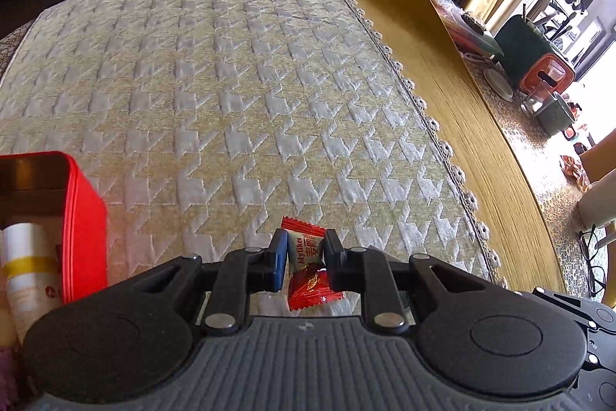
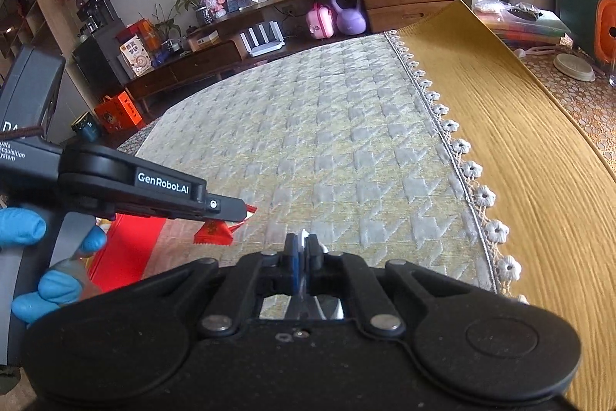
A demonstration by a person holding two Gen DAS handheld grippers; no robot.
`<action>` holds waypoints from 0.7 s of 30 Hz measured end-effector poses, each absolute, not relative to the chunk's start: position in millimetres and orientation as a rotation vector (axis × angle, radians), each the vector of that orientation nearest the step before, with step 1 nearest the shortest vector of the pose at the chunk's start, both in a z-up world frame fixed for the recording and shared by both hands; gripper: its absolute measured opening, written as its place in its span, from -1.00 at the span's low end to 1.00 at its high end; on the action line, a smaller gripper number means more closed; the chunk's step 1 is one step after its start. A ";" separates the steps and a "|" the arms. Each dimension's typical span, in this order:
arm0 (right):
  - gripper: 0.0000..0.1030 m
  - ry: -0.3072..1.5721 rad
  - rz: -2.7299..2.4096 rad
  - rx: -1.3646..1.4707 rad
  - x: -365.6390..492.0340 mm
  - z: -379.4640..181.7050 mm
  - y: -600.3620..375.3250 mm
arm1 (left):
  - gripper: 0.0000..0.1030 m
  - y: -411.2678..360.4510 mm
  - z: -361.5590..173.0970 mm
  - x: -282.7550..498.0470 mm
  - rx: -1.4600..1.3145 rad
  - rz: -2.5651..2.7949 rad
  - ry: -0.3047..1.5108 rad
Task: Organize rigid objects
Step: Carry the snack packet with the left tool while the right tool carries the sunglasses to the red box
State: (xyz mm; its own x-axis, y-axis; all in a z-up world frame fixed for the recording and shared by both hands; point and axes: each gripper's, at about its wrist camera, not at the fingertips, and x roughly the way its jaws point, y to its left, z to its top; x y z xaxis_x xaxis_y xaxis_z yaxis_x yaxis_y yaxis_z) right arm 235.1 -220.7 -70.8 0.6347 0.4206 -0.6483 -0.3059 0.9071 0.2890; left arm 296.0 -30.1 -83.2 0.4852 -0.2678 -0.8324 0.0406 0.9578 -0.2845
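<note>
My left gripper (image 1: 306,243) is shut on a red and white Mylikes candy packet (image 1: 308,264), held just above the patterned cloth. The packet also shows in the right wrist view (image 2: 215,232), under the left gripper's fingertips. A red box (image 1: 82,218) stands open at the left, with a white tube (image 1: 27,268) inside it. My right gripper (image 2: 303,245) is shut on a thin white and silver thing (image 2: 304,235); I cannot tell what it is.
A cream houndstooth cloth (image 1: 231,83) with a lace trim covers the table, and a yellow mat (image 1: 462,110) lies to its right. Jars, a lid and glasses (image 1: 593,257) sit at the far right. A cabinet with a purple kettlebell (image 2: 348,12) stands behind.
</note>
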 end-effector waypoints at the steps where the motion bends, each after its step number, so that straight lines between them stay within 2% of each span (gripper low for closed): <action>1: -0.95 0.778 0.418 0.152 232.4 -69.3 -219.6 | -0.61 -27.6 -80.2 289.9 -0.245 -0.184 1.049; 21: -0.95 0.700 0.483 0.133 184.6 -25.4 -194.1 | -0.61 27.5 -39.7 209.0 -0.299 -0.148 1.009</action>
